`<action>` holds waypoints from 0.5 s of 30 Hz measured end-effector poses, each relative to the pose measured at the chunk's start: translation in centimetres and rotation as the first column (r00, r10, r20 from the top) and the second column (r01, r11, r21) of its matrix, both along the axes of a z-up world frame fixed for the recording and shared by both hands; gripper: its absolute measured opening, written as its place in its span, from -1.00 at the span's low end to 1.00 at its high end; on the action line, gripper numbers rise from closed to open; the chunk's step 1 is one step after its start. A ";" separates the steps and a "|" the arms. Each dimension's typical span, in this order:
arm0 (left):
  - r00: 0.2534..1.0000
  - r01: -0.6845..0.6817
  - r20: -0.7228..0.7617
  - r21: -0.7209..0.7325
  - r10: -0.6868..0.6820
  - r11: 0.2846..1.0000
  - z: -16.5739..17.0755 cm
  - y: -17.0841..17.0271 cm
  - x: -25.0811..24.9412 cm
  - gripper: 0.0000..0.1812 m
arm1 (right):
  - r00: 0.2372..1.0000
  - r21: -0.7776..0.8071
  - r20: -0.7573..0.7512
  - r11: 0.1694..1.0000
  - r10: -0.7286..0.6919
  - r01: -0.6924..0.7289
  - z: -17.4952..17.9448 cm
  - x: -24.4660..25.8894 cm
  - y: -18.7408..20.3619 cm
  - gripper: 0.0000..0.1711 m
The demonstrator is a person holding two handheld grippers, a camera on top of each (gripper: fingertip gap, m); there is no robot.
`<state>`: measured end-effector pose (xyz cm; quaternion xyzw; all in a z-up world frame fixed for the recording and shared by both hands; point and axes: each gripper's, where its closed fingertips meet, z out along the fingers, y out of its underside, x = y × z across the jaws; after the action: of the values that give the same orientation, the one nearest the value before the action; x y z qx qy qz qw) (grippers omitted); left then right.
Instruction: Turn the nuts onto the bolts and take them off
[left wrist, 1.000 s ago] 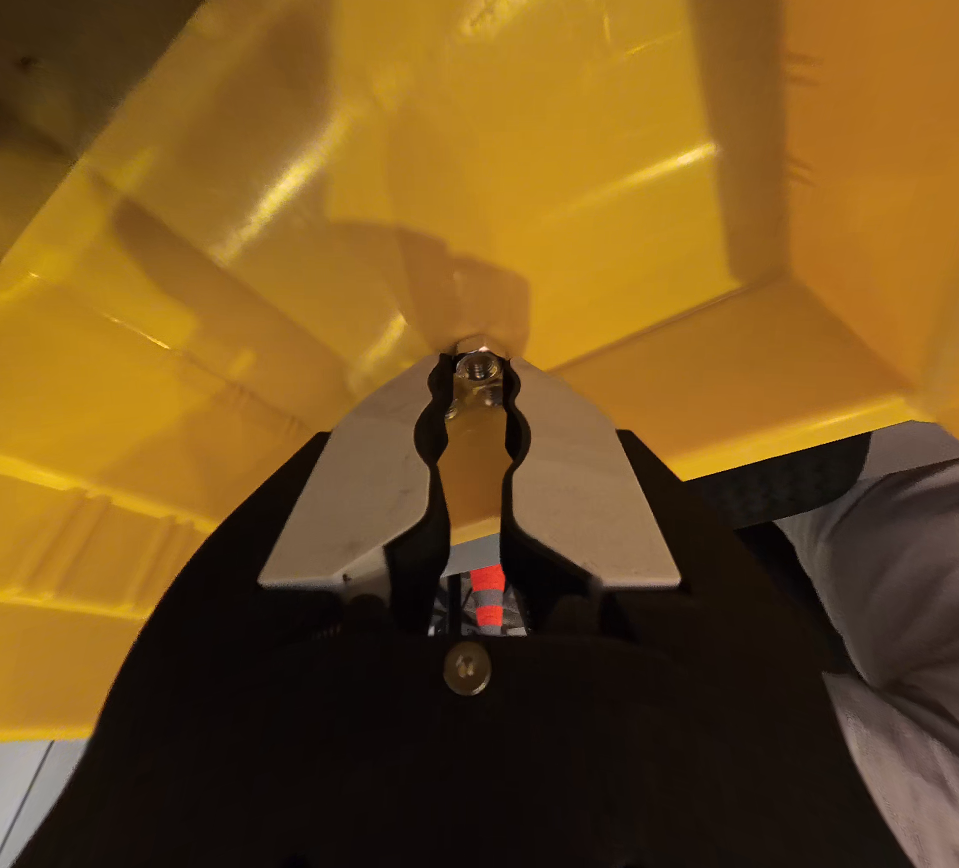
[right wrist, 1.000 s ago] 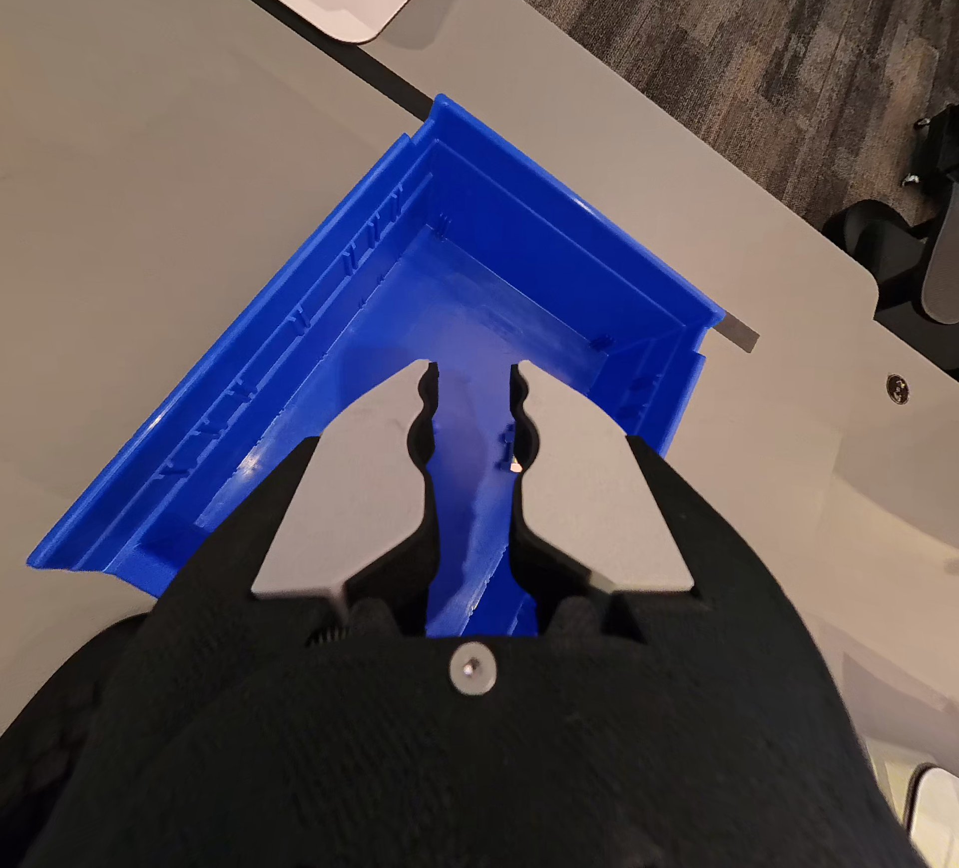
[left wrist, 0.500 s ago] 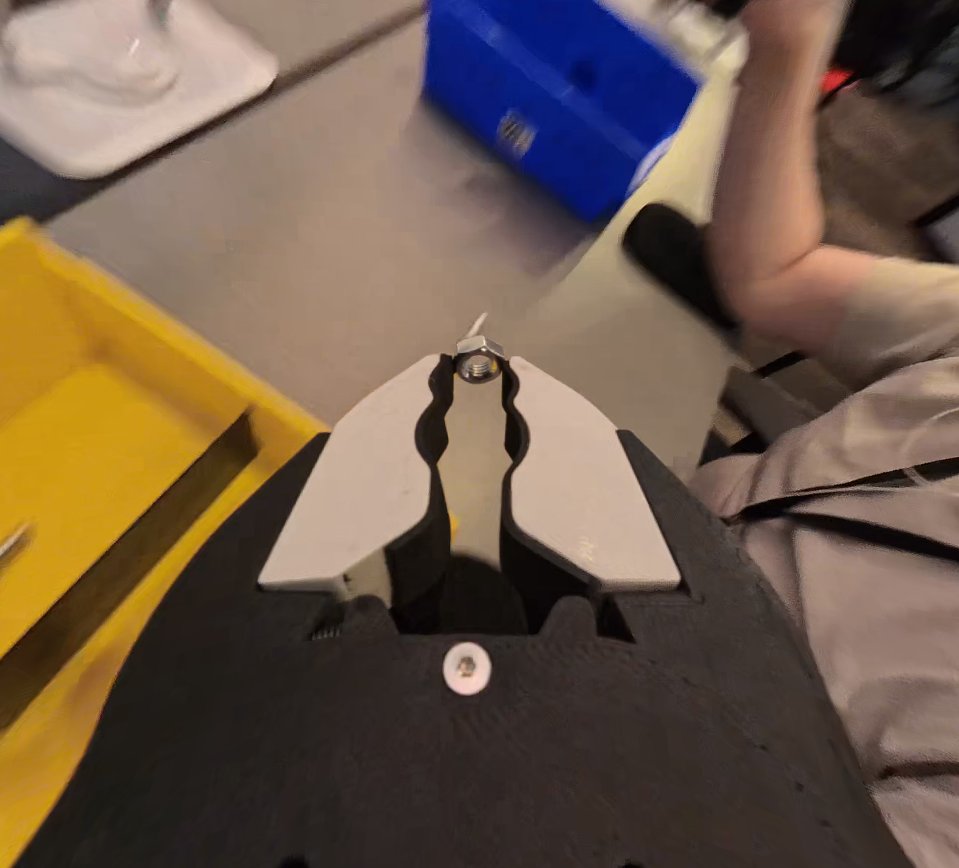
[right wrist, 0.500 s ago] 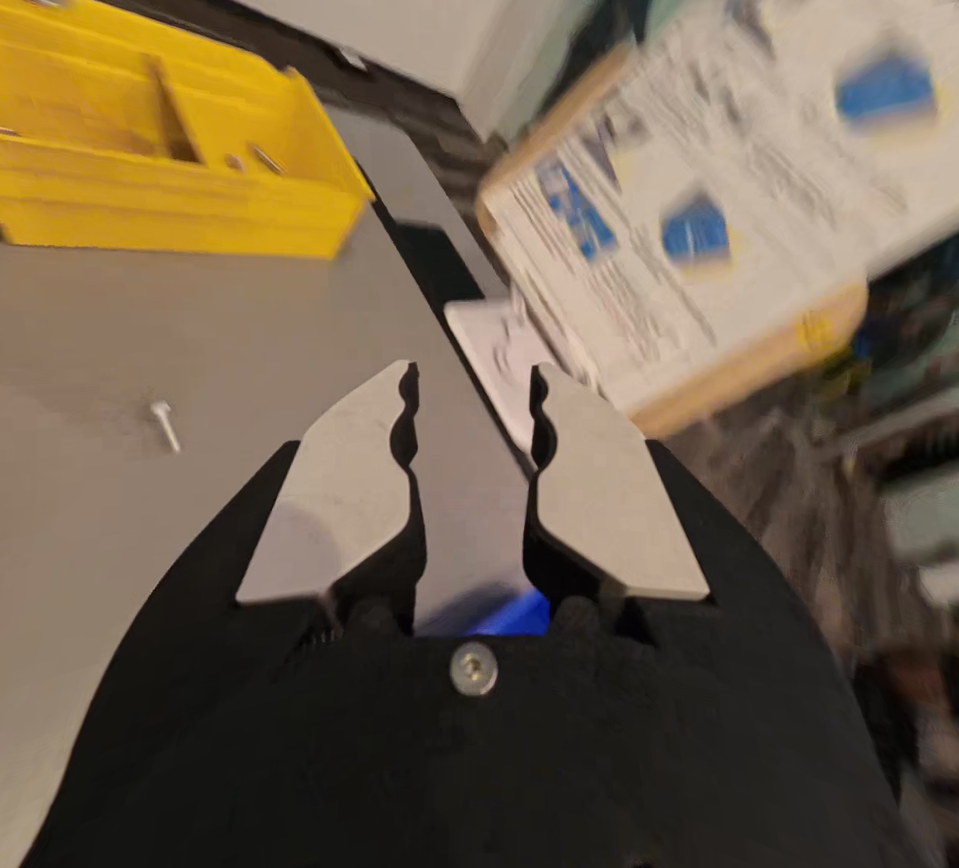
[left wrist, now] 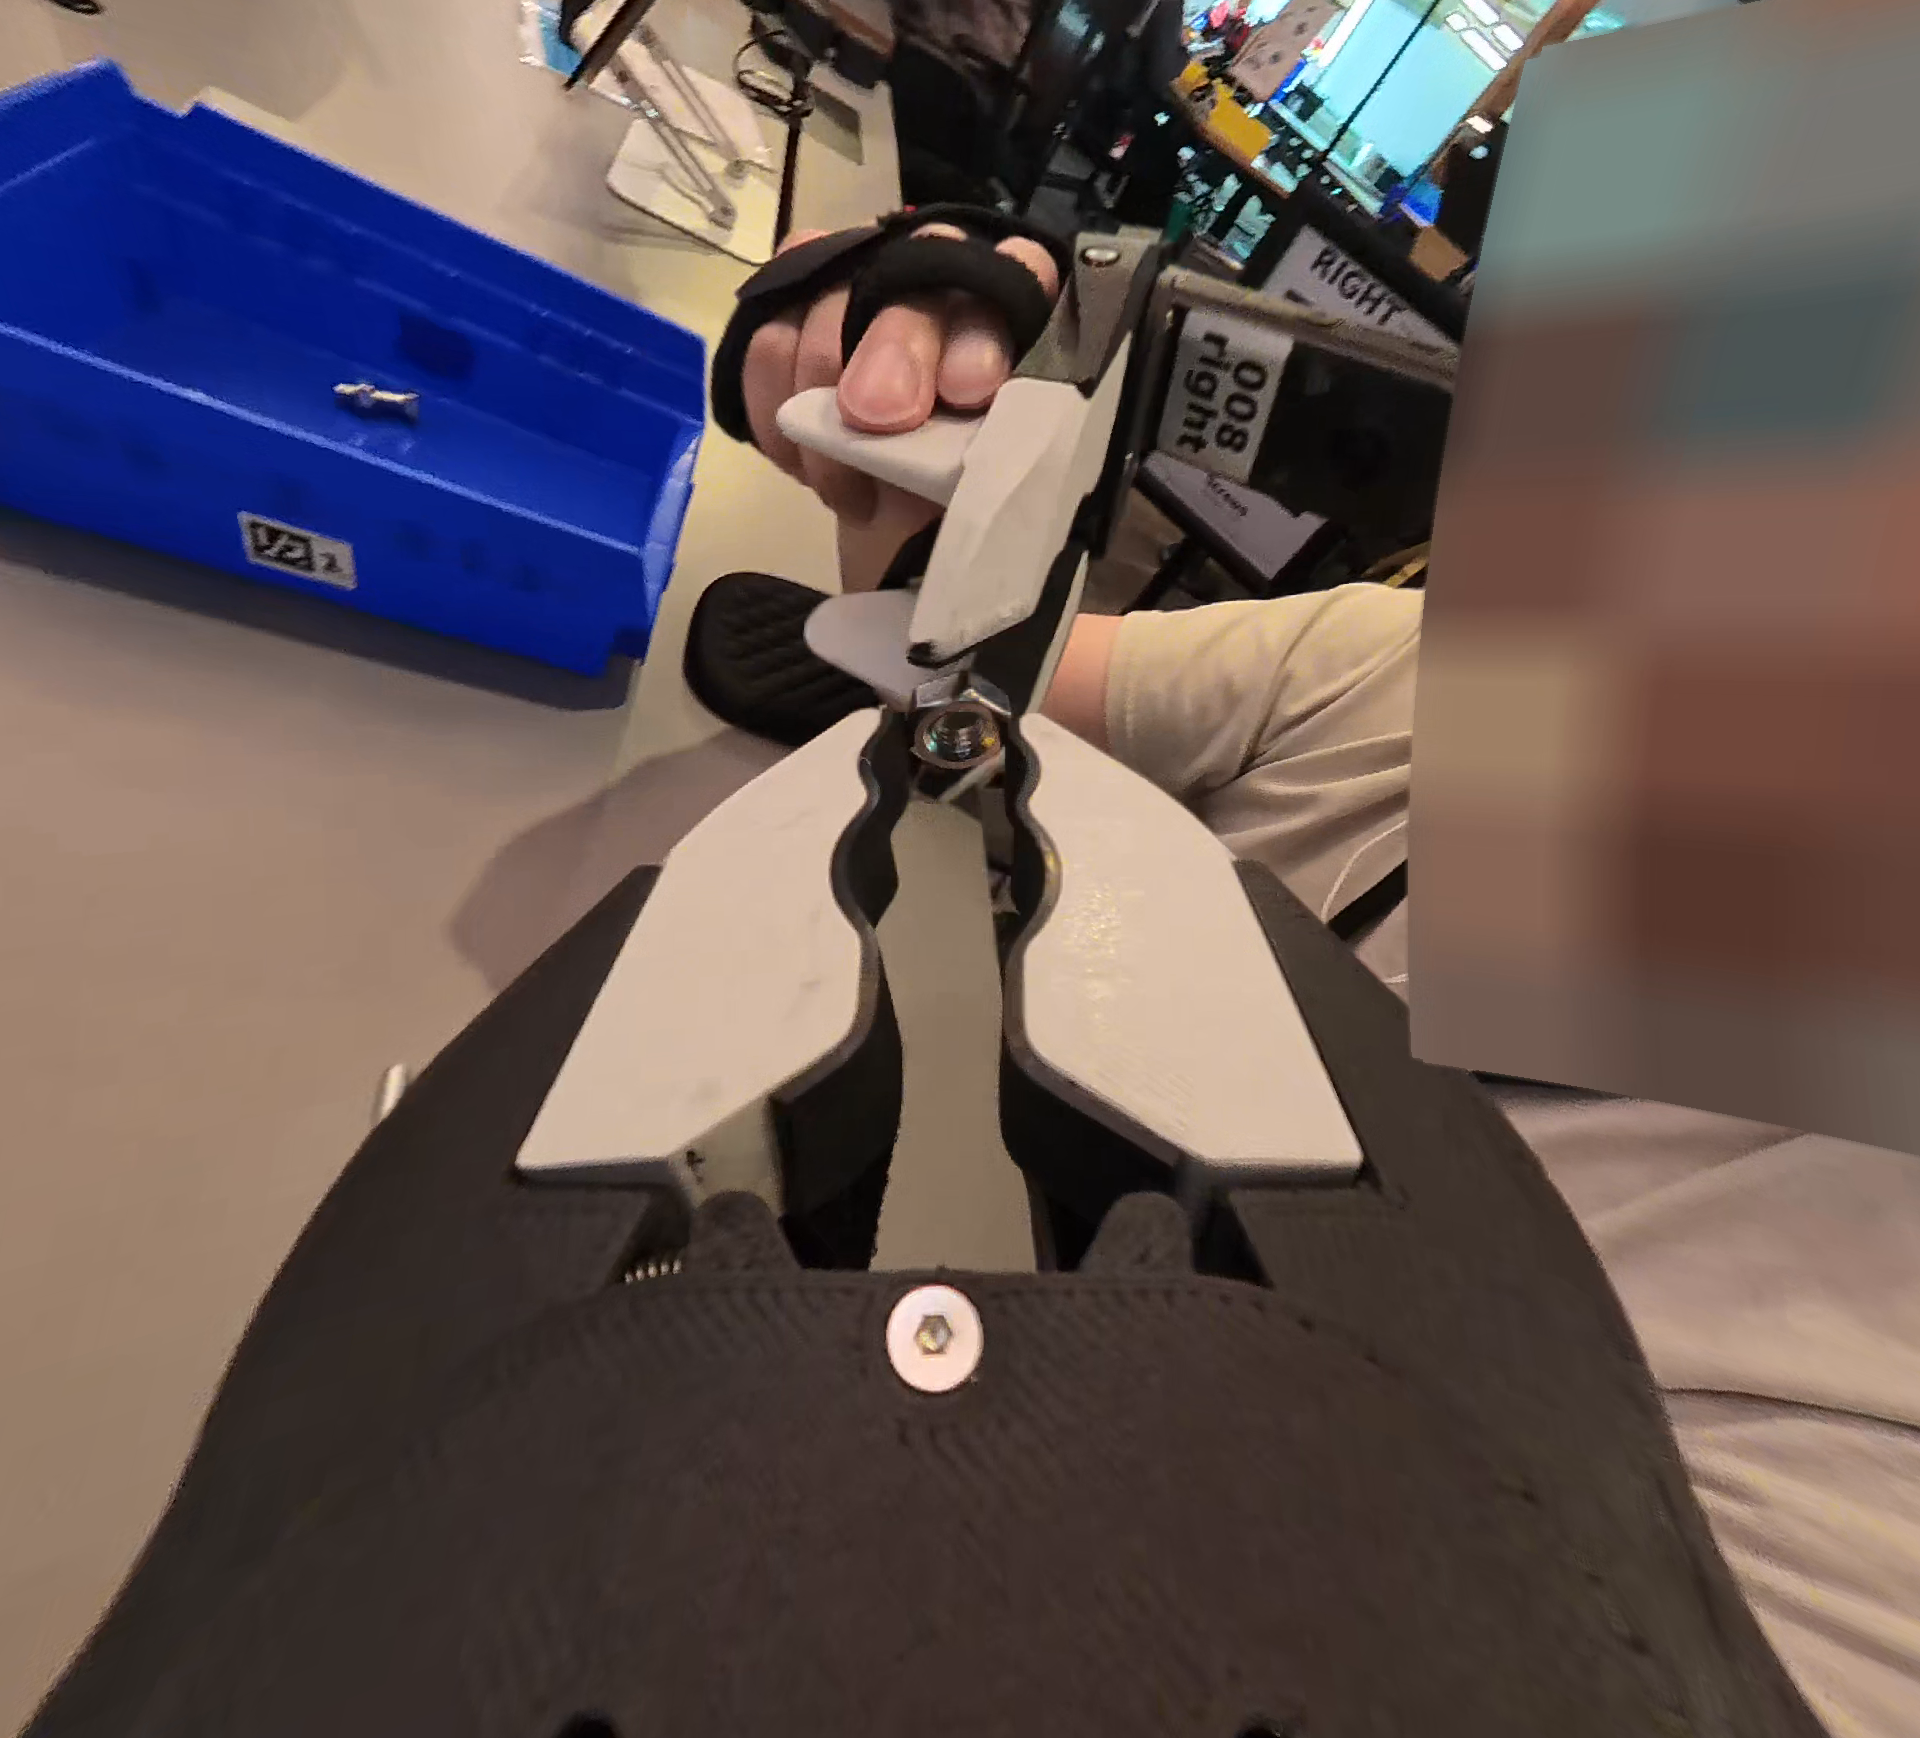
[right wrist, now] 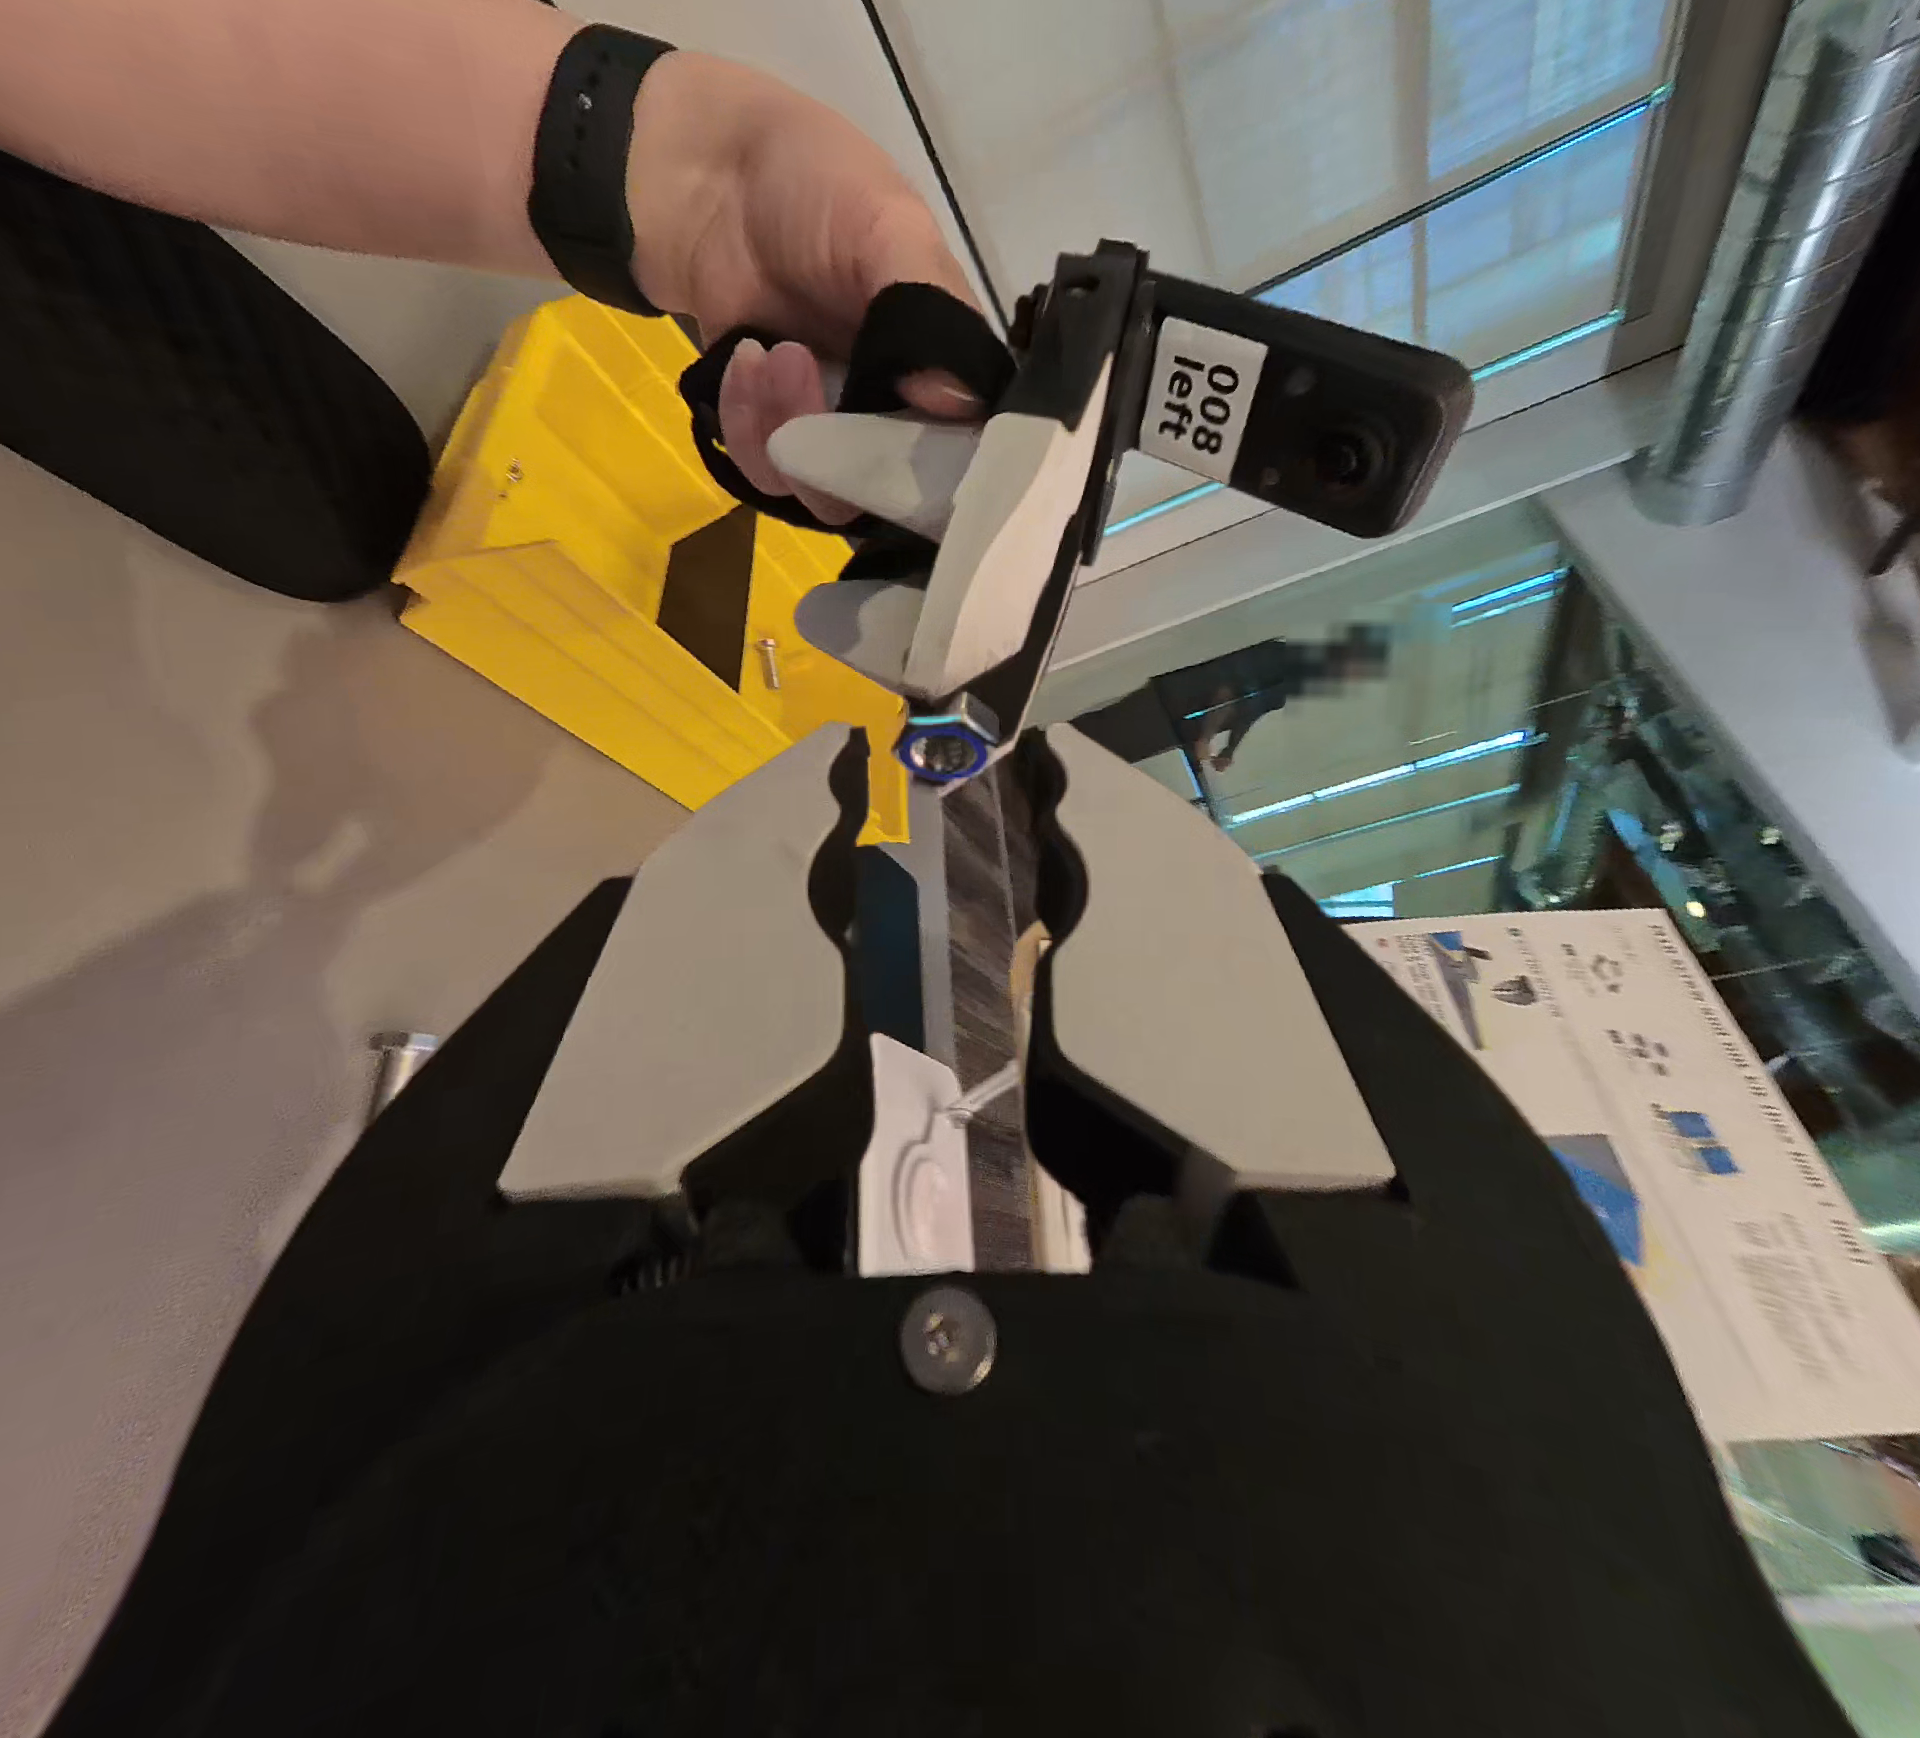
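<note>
My left claw [left wrist: 954, 741] pinches a nut [left wrist: 956, 732] at its tips; my right claw [right wrist: 940, 758], spread and empty, meets it tip to tip. No bolt is in hand yet: I judge the next move is fetching one from the yellow bin [right wrist: 582, 545] beyond.

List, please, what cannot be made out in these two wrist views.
- Left wrist view: a small metal piece is mostly hidden behind the left gripper body, so I cannot tell what it is.
- Left wrist view: the fastener in the blue bin is too small to tell bolt from nut.
- Right wrist view: whether the right gripper touches the nut held by the left gripper is unclear, because the tips crowd together.
</note>
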<state>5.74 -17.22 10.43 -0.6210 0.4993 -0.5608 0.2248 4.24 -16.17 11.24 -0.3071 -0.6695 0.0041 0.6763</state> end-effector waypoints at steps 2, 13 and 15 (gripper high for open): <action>1.000 0.017 0.022 -0.001 -0.017 1.000 0.4 -0.4 0.1 -0.81 | 1.000 0.028 -0.012 1.000 -0.012 0.012 0.4 0.1 -0.1 -0.69; 1.000 0.012 0.013 -0.028 -0.011 1.000 -1.2 0.9 -0.2 -0.53 | 0.999 -0.070 -0.032 0.997 -0.022 0.020 0.0 0.4 1.2 -0.77; 0.997 -0.057 -0.047 0.035 0.058 0.998 -2.3 2.1 -0.5 -0.48 | 0.998 -0.161 -0.021 0.985 -0.059 0.055 -0.6 1.3 2.8 -0.77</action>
<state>5.25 -15.10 8.10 -0.6444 0.4959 -0.5306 0.2395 5.58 -13.33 10.62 -0.3796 -0.6492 0.0423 0.6578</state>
